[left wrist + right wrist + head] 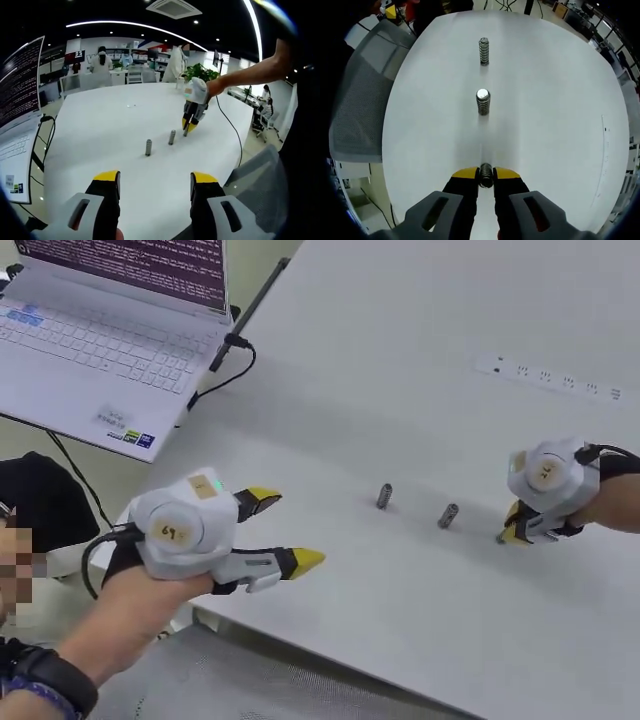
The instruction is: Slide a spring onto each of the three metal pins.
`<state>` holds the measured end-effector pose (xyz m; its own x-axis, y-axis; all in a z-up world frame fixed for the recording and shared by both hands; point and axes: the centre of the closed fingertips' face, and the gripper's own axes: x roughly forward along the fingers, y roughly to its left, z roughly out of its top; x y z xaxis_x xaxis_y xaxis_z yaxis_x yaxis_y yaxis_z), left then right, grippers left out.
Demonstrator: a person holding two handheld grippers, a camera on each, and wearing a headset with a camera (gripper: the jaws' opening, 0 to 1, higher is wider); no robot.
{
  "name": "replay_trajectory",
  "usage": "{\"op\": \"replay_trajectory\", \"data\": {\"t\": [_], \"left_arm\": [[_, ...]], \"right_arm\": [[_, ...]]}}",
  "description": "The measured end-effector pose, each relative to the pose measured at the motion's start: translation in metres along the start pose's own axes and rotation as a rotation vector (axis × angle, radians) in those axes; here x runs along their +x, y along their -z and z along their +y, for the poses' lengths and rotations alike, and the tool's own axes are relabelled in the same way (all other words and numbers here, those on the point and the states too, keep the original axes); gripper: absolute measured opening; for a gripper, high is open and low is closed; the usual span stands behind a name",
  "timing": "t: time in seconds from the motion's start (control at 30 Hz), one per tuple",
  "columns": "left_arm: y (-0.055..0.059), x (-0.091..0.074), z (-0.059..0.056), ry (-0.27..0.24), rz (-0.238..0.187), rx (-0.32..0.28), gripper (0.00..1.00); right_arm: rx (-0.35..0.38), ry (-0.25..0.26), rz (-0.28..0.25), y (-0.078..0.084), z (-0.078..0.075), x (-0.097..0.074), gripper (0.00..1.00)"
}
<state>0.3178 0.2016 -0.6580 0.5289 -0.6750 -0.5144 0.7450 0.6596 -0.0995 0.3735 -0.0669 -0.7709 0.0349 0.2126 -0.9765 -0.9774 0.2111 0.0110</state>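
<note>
Pinching spring (485, 178), right tongs (514, 533) downturned

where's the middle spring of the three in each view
head view: middle spring, right of centre, just left of the right gripper.
left gripper view: middle spring near centre, just left of that gripper's yellow tips.
right gripper view: middle spring at centre, above the jaws.
shared landmark: the right gripper, shut on the end spring.

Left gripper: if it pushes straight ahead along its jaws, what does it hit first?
Probably the nearest spring standing on the table, roughly centred ahead of the open left gripper; bare table before it. Depth is a guess.
</note>
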Motion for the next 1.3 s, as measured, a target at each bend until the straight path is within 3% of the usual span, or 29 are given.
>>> {"op": "replay_trajectory", "data": {"t": [0.43, 0.77, 0.93, 1.3], "left_arm": [[-0.003, 0.001, 0.0, 0.003, 0.0, 0.003, 0.52], [-0.008, 0.004, -0.005, 0.015, -0.007, 0.014, 0.52], [-0.008, 0.002, -0.007, 0.016, -0.013, 0.013, 0.52], [-0.007, 0.001, -0.01, 0.019, -0.016, 0.002, 0.52]], "right_arm": [[-0.011, 0.014, -0.003, 0.002, 0.001, -0.008, 0.18], [0.007, 0.085, -0.035, 0.005, -0.002, -0.022, 0.29], [0.032, 0.112, -0.06, 0.007, 0.001, -0.03, 0.3], [0.218, 0.19, -0.199, 0.01, 0.005, -0.043, 0.32]]}}
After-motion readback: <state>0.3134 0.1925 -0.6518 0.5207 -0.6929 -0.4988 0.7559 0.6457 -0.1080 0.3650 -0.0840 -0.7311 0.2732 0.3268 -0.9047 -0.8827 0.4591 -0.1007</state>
